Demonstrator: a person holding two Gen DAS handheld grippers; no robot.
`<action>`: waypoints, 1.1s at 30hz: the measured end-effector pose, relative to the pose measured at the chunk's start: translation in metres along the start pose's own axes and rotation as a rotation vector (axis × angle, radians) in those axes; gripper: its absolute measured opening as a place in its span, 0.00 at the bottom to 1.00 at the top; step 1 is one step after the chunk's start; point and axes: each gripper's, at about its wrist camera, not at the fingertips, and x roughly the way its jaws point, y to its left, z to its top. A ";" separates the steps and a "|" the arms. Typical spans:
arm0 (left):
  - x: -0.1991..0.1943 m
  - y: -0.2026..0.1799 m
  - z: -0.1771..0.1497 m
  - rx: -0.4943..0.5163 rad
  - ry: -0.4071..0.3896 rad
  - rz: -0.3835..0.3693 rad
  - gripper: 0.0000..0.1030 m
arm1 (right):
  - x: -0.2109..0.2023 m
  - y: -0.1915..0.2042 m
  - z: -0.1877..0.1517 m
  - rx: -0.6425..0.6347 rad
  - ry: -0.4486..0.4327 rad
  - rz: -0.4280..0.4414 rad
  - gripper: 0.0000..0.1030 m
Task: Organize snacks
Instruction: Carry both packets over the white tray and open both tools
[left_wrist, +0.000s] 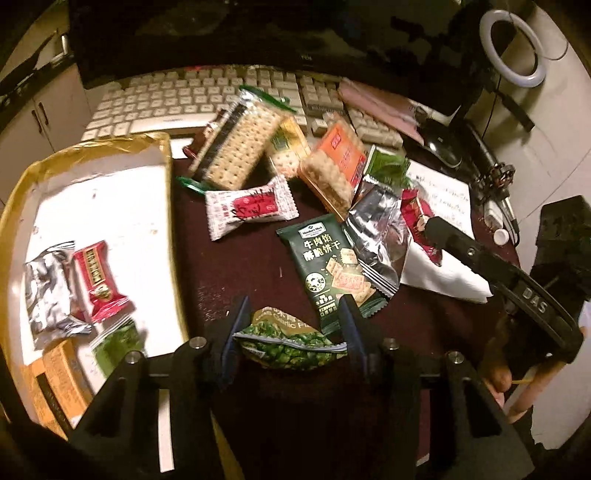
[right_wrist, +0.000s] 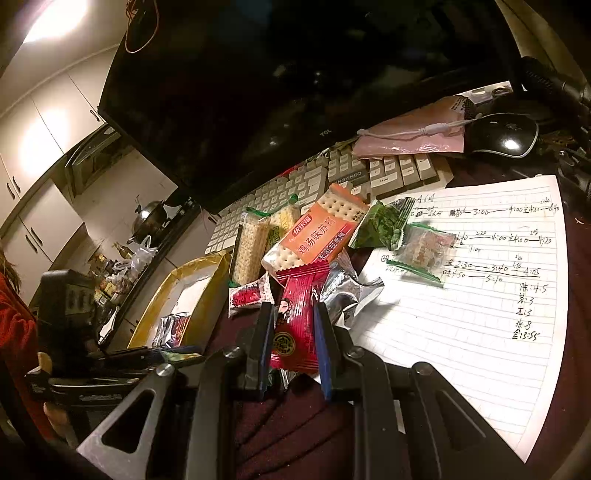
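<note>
Two-handed sorting of loose snacks into a gold-rimmed tray (left_wrist: 14, 206), the landmark for all places below. The tray lies at one end of the dark red table (left_wrist: 243, 266), beside a keyboard (left_wrist: 177, 96). It already holds a silver packet (left_wrist: 48, 291), a red packet (left_wrist: 96, 280), a green one and an orange one at its near edge, which suggests it is the collection point.

The unsorted heap lies just outside the tray's long wall, toward the keyboard: cracker sleeves (left_wrist: 236, 144), an orange cracker pack (left_wrist: 334, 162), a white-and-red candy (left_wrist: 249, 208) and a dark green biscuit pack (left_wrist: 330, 266), all overlapping.

Left tongs (left_wrist: 291, 325): half open, with a green pea packet (left_wrist: 291, 347) between the two fingers. The packet's crimped edge meets both pads, so it appears lightly held, probably for carrying toward the tray close beside it.

Right tongs (right_wrist: 293, 332): narrow, closed on a red candy wrapper (right_wrist: 295, 325) farther from the tray, at the heap's edge next to a lined notebook page (right_wrist: 480, 295). The wrapper stands upright between the pads, gripped near its lower half.
</note>
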 end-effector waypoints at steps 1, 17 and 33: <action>-0.005 0.002 -0.002 -0.013 -0.012 -0.023 0.49 | 0.000 0.000 0.000 0.001 0.000 -0.001 0.20; -0.101 0.126 -0.012 -0.390 -0.296 0.062 0.49 | 0.032 0.121 0.002 -0.225 0.152 0.208 0.19; -0.057 0.177 0.021 -0.476 -0.171 0.122 0.69 | 0.152 0.180 -0.020 -0.330 0.338 0.072 0.23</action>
